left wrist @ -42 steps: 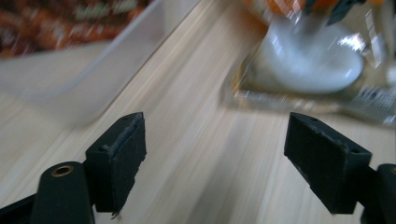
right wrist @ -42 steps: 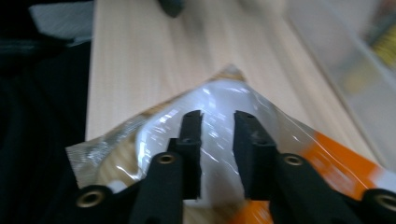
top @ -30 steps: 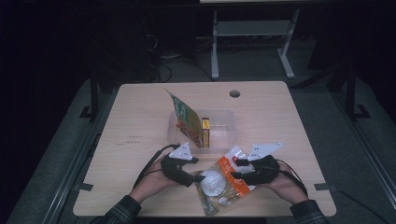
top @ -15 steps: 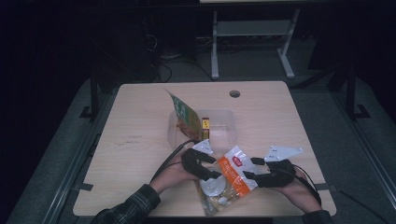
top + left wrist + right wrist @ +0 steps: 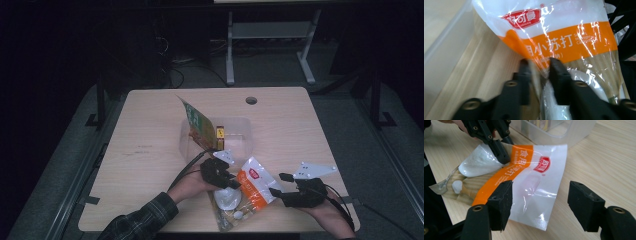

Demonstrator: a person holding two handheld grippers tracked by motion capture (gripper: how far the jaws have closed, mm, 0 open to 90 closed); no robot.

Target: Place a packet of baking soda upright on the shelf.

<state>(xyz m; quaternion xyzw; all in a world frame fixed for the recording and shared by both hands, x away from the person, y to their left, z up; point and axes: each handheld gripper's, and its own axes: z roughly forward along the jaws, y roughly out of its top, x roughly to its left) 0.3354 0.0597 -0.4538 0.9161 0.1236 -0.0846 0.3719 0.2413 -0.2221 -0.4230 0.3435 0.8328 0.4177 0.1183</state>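
Between the jaws of the left hand-held gripper (image 5: 539, 67) sits a pinch of the orange-and-white bag (image 5: 247, 192); the jaws have just been closing and now clamp the film at the bag's edge, while most of the bag lies flat on the table (image 5: 150, 150), just short of the clear plastic tub (image 5: 237, 137). Farther off, the right hand-held gripper (image 5: 539, 200) stands released, jaws having just been opening, one over the bag's near corner. In my judgement the left grip should bite film only, clear of the white powder, and the right should stay clear before any lift toward the tub.
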